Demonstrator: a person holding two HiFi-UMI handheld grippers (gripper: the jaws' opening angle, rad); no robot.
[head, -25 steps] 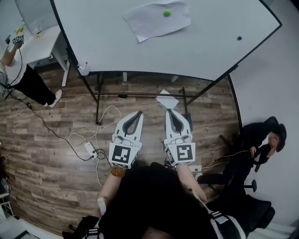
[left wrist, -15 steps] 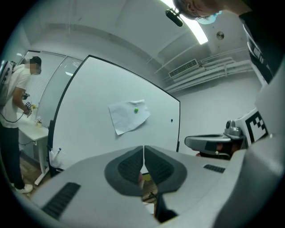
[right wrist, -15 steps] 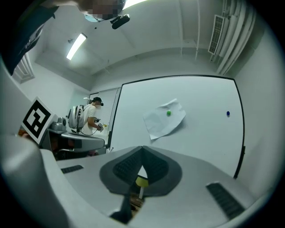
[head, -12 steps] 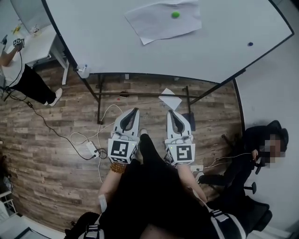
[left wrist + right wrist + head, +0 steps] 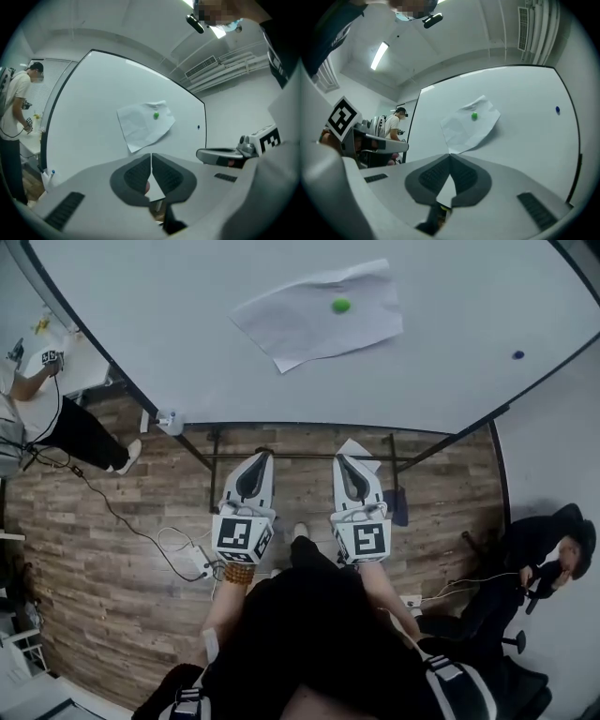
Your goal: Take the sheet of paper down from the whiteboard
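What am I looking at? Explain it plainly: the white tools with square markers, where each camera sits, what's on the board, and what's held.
No robot: a person holds two hand tools, the left gripper and right gripper, each bearing a marker cube. The head view looks down from the person's head; the gripper views ride on the grippers, looking along their jaws. Ahead stands a whiteboard with a sheet of paper pinned by a green magnet; a blue magnet sits apart. Both grippers are shut, empty, short of the board.

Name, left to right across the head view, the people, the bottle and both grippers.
standing person → small bottle → left gripper → right gripper → seated person
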